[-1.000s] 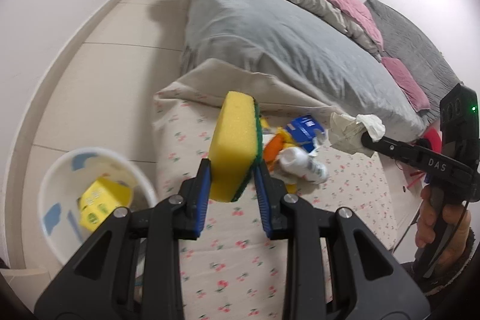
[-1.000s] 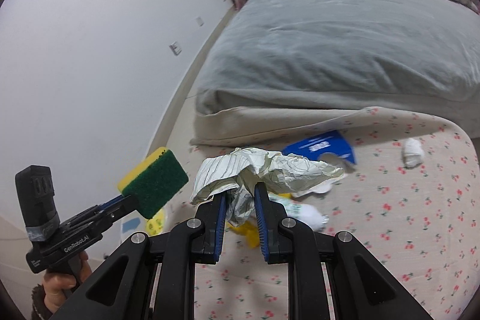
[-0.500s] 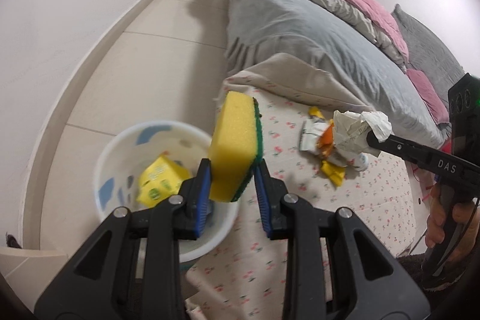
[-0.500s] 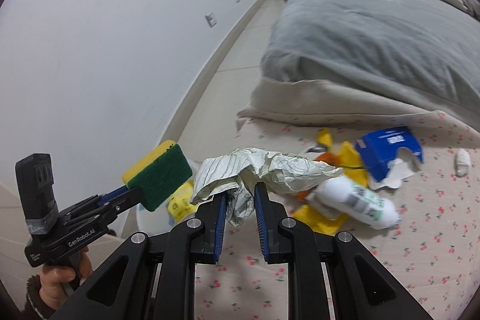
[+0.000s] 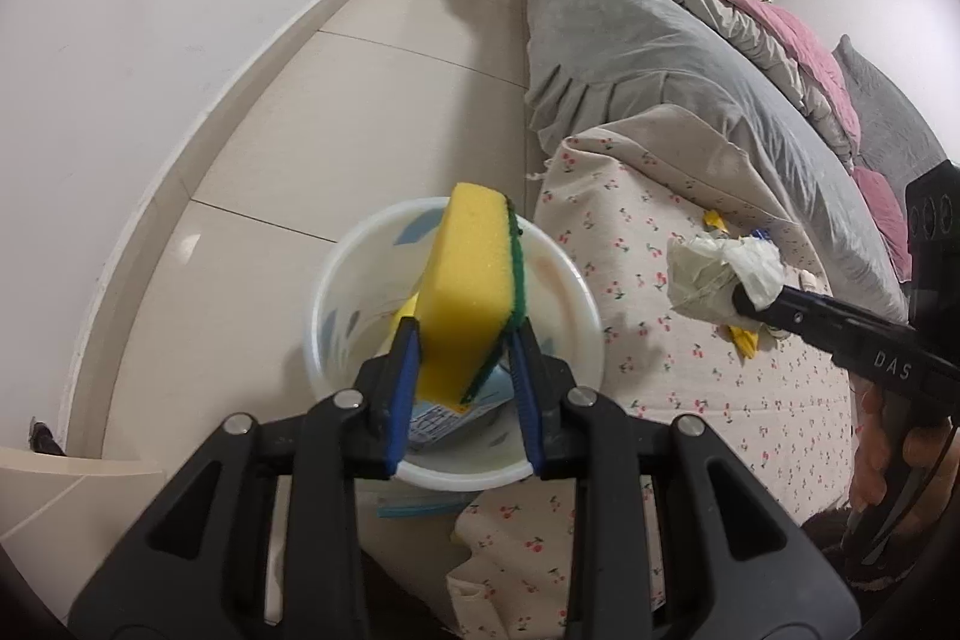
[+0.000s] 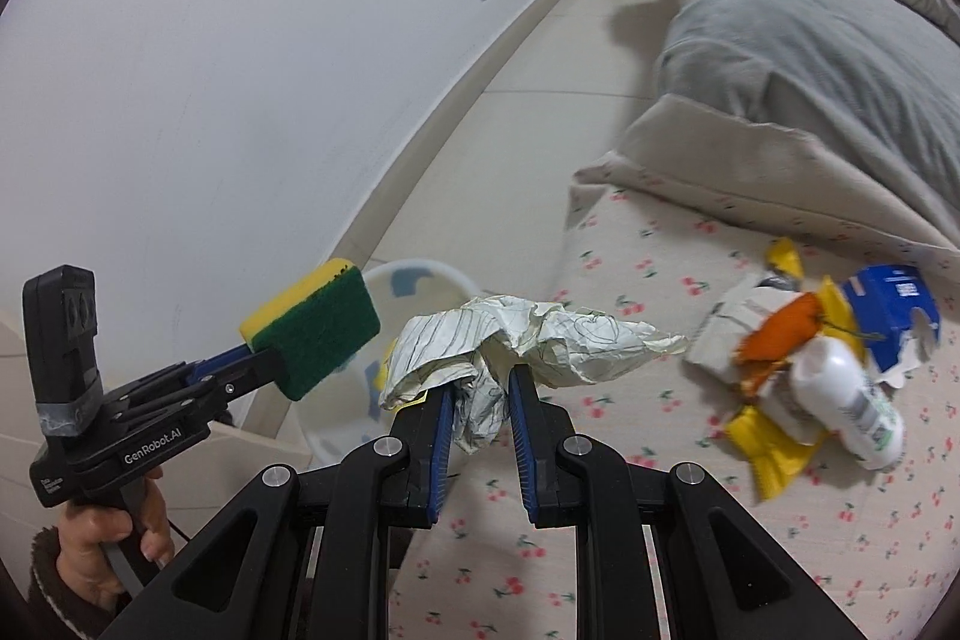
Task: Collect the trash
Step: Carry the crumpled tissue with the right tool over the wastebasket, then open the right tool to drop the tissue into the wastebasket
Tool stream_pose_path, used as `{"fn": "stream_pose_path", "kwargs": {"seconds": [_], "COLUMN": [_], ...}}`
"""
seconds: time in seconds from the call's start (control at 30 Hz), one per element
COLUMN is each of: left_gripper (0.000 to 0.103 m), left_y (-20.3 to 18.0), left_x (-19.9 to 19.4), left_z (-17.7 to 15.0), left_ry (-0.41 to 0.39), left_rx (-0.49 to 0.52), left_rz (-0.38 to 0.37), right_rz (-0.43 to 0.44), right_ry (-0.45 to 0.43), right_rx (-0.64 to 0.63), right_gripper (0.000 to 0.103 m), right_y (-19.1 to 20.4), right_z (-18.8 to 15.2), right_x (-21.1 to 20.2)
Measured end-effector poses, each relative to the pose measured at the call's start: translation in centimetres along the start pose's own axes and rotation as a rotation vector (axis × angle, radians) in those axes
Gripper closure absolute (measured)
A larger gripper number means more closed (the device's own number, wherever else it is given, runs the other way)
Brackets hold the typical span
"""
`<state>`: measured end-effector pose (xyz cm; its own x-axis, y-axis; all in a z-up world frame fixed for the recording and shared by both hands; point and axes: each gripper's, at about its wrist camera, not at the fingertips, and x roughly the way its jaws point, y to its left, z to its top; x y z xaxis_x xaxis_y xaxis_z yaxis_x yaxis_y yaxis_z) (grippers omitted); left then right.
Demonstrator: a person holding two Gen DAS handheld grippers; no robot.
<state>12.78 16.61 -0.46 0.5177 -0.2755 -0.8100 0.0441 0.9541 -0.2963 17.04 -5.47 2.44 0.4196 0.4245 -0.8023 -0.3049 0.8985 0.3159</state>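
My left gripper (image 5: 465, 334) is shut on a yellow and green sponge (image 5: 471, 280) and holds it right above the white bin (image 5: 576, 292) on the floor. The sponge also shows in the right wrist view (image 6: 312, 328). My right gripper (image 6: 478, 382) is shut on a crumpled paper wad (image 6: 528, 334), held over the cherry-print bedsheet (image 6: 660, 520) near the bin (image 6: 414, 280). The wad also shows in the left wrist view (image 5: 720, 274). A trash pile lies on the sheet: a white bottle (image 6: 852, 400), a blue carton (image 6: 894, 304), yellow wrappers (image 6: 768, 454).
The bin holds a yellow item and a blue and white packet (image 5: 438, 421). A white wall (image 5: 150, 10) runs along the left. The tiled floor (image 5: 372, 118) lies between wall and bed. A grey duvet (image 5: 660, 58) covers the bed beyond the sheet.
Both grippers have swung left, away from the trash pile. The sponge went from over the sheet to over the bin. The paper wad came closer to the bin.
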Motion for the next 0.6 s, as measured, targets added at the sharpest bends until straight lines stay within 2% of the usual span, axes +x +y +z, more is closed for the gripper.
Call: {"fn": "stream_pose_path", "kwargs": {"seconds": [0.03, 0.07, 0.17, 0.2, 0.3, 0.6], "left_gripper": [0.071, 0.065, 0.034, 0.031, 0.029, 0.027], "left_y": [0.2, 0.3, 0.7, 0.8, 1.4, 2.2], "left_x": [0.0, 0.0, -0.1, -0.2, -0.4, -0.5], "left_z": [0.0, -0.1, -0.2, -0.2, -0.3, 0.0], "left_ry": [-0.001, 0.003, 0.005, -0.002, -0.004, 0.003], "left_rx": [0.001, 0.006, 0.011, 0.010, 0.006, -0.024], "left_rz": [0.013, 0.031, 0.101, 0.116, 0.148, 0.144], "right_rz": [0.002, 0.003, 0.006, 0.008, 0.012, 0.008], "right_ry": [0.007, 0.011, 0.029, 0.035, 0.047, 0.076], "right_rx": [-0.005, -0.009, -0.022, -0.025, -0.034, -0.054], "right_gripper": [0.084, 0.084, 0.084, 0.084, 0.084, 0.082], "right_y": [0.3, 0.5, 1.5, 1.7, 2.4, 3.2], "right_z": [0.1, 0.0, 0.0, -0.1, -0.1, -0.5], "right_x": [0.6, 0.8, 2.1, 2.5, 3.3, 4.9]}}
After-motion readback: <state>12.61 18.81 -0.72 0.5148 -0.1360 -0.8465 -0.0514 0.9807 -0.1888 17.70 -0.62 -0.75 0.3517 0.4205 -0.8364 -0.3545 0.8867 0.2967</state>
